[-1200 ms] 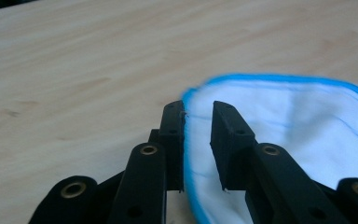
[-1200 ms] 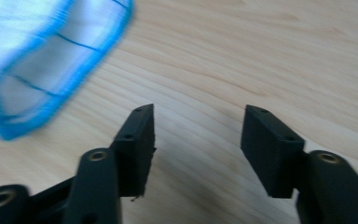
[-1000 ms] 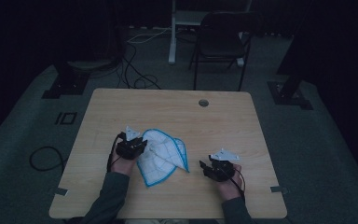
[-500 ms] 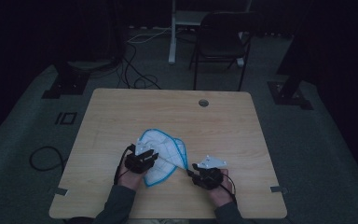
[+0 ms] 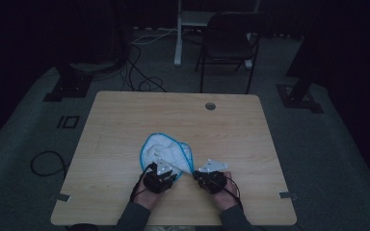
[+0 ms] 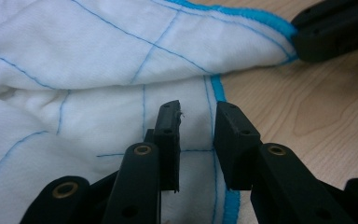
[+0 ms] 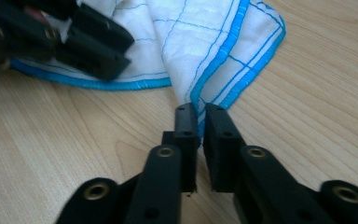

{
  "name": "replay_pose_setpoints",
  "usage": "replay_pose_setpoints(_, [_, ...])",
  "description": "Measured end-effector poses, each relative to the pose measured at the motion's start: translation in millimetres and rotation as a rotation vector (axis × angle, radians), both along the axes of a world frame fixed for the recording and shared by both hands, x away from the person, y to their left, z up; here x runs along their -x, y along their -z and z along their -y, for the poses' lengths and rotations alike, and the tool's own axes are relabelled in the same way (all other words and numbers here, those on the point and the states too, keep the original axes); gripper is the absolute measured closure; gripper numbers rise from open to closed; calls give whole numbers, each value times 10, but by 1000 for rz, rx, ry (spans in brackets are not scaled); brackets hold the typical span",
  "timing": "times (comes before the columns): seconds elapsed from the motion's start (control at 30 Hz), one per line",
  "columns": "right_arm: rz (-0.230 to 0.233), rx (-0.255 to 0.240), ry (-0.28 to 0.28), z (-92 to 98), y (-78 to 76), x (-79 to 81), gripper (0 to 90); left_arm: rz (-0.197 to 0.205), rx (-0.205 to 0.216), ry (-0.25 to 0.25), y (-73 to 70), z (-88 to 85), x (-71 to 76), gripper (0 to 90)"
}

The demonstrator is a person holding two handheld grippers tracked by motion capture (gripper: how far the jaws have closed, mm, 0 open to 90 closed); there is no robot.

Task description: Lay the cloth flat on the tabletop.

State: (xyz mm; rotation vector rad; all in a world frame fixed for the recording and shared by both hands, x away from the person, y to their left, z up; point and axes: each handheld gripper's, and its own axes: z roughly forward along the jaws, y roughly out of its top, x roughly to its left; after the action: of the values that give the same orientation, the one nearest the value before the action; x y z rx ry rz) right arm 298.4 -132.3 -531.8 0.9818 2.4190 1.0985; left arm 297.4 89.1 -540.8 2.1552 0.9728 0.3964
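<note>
Left gripper (image 5: 166, 172) slid rightward along the near edge of the white blue-hemmed cloth (image 5: 166, 150), right gripper (image 7: 199, 122) just closed, pinching the cloth's corner, cloth bunched narrower.

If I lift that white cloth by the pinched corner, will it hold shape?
Probably not: the white cloth lies in soft folds, so it should hang limp. It looks thin and light. The right gripper pinches only the blue-hemmed corner, which might slip.

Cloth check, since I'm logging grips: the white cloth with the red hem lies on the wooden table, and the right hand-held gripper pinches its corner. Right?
Not quite: the hem is blue, not red, as the right gripper view shows. The rest holds: the white cloth lies on the wooden table, and the right hand-held gripper pinches its corner.
</note>
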Motion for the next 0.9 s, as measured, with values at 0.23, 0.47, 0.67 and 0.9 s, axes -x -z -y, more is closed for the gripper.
replay_pose_setpoints(0.23, [30,-6,16,22,-58,-9,888,-3,2,3,1,-14,6,721])
replay_pose_setpoints(0.47, [52,-17,42,81,-138,-35,889,-7,7,8,2,-73,29,723])
replay_pose_setpoints(0.67, [71,-22,58,146,-201,-63,890,1,-4,12,0,-170,71,722])
replay_pose_setpoints(0.9, [91,-19,61,183,-261,-62,891,16,-27,2,-5,-281,109,717])
